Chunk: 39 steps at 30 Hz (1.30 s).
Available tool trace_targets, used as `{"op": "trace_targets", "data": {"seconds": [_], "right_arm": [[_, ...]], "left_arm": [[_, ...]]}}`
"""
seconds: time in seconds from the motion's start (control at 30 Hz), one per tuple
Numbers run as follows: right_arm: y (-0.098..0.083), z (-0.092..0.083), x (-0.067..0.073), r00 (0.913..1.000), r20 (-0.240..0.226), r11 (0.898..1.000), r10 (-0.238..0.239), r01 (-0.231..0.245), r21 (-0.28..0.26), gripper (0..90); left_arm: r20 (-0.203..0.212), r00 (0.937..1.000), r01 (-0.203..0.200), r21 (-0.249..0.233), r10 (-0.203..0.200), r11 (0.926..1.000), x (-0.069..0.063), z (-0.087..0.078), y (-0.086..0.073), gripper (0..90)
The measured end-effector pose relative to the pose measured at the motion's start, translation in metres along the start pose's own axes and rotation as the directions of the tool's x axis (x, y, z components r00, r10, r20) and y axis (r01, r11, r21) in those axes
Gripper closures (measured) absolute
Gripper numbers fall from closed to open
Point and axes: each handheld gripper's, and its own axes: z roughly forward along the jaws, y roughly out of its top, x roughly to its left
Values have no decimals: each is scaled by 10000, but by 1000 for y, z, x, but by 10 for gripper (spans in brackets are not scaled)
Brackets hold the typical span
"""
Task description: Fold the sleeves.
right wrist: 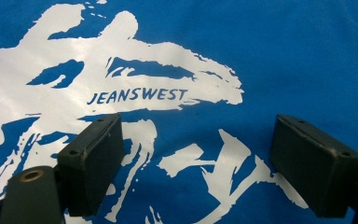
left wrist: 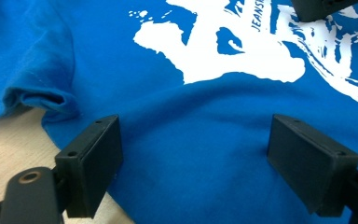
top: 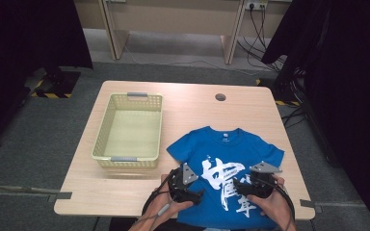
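One wooden table (top: 125, 192), grey carpet (top: 29, 144)

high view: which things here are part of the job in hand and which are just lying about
In the job:
- blue t-shirt, lying flat on the table
- left gripper, open over the shirt
- right gripper, open over the print

Maybe part of it, untouched for now:
- yellow basket

Just there:
- table
- cable hole

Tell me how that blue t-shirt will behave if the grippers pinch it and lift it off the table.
The blue t-shirt is probably floppy: it already ripples between the open left gripper jaws, so it should sag and drape. It looks thin and light. Lying flat, it may give the right gripper only a shallow pinch.
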Motion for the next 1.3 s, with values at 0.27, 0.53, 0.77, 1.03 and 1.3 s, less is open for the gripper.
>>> {"op": "trace_targets", "data": {"seconds": [0.27, 0.53, 0.77, 1.03, 1.3], "right_arm": [[-2, -2, -2, 10000, -56, 10000, 4, -4, -20, 177], [-4, -4, -4, 10000, -48, 10000, -5, 5, -1, 177], [-7, -7, -8, 10000, -17, 10000, 25, -25, -19, 178], [-9, -8, -10, 10000, 12, 10000, 41, -41, -44, 178], [-9, -9, -10, 10000, 30, 10000, 60, -60, -34, 178]], "left_arm": [[184, 9996, 218, -151, -216, 9996, 2, -1, 1, 130], [-285, 9987, 413, -490, -427, 9979, 14, -9, 1, 118], [-678, 9942, 774, -909, -837, 9928, 26, -16, 4, 108], [-936, 9864, 1265, -957, -1354, 9873, 34, -14, 6, 108], [-1085, 9696, 2103, -869, -2191, 9738, 45, -7, 9, 140]]}}
